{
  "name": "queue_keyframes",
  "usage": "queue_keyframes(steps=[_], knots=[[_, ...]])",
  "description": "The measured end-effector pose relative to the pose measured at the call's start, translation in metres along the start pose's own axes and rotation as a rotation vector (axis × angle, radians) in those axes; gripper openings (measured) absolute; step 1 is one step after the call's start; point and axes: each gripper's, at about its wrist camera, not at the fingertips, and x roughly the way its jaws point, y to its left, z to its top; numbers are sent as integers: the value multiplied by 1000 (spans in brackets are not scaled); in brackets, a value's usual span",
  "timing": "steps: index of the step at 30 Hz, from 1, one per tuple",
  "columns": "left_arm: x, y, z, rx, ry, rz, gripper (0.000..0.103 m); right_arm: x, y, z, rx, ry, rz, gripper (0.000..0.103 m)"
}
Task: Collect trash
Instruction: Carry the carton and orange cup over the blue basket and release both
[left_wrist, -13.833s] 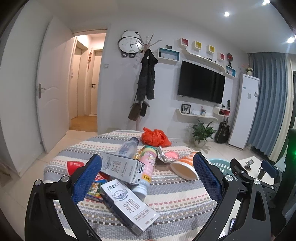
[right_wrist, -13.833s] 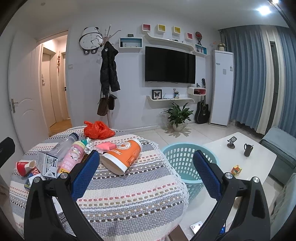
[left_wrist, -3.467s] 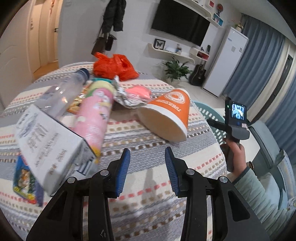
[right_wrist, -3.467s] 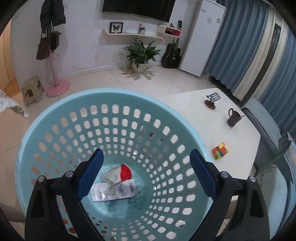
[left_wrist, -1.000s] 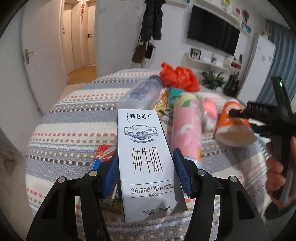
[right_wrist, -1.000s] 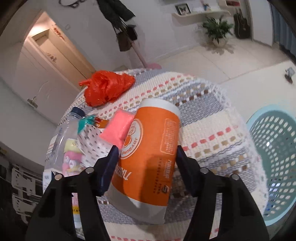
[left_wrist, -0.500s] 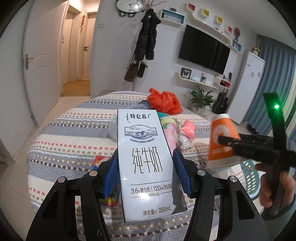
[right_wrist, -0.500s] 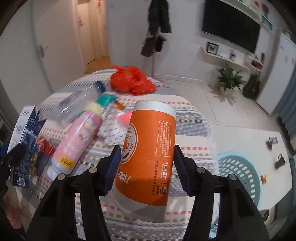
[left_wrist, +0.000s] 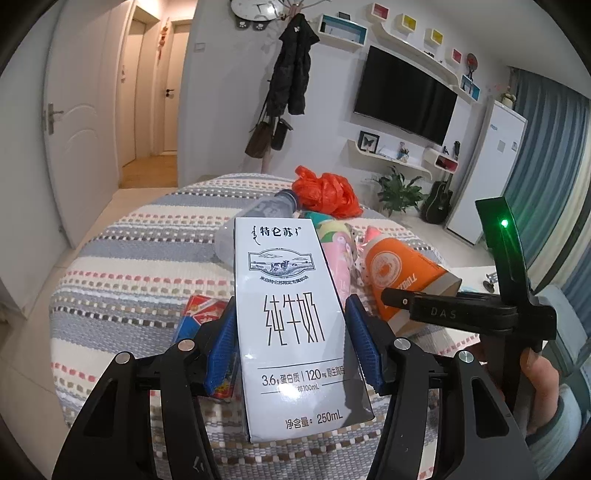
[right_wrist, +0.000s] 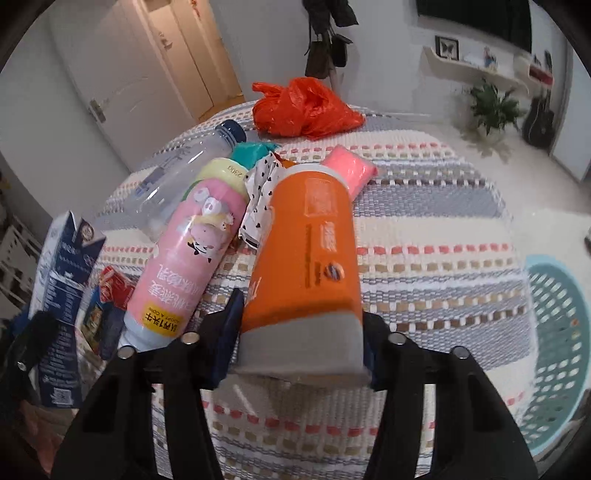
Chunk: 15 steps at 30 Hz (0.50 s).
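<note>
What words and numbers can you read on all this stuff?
Milk carton, clamped in the left gripper: "特仑苏", "纯牛奶", "3.6g 蛋白质", "120mg", "净含量: 250mL"; its finer print is too small.
Right gripper arm: "DAS".
Pink bottle: "A COW" upside down; the rest is too blurred.
Orange cup, clamped in the right gripper: print too blurred.

Our left gripper (left_wrist: 291, 347) has its fingers clamped on a carton; our right gripper (right_wrist: 301, 352), fingers just closing further, squeezes a cup.
</note>
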Motion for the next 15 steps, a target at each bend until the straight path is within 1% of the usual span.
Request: queue_keyframes(steps=[2, 3, 6, 8, 11, 15], knots=[[-1, -3, 3, 8, -9, -9, 55, -7, -1, 0, 1, -23, 1, 44], [-1, -4, 4, 12, -13, -15, 55, -16, -2, 1, -2, -51, -13, 44], [-3, -18, 15, 30, -33, -54, 55, -35, -7, 2, -1, -98, -32, 43], [-5, -34, 25, 59, -51, -77, 55, -52, -15, 2, 14, -136, -37, 43], [-5, -60, 37, 106, -71, -113, 55, -78, -32, 0, 42, -194, -68, 43], [4, -102, 50, 156, -74, -177, 55, -113, -67, -4, 99, -263, -106, 43]])
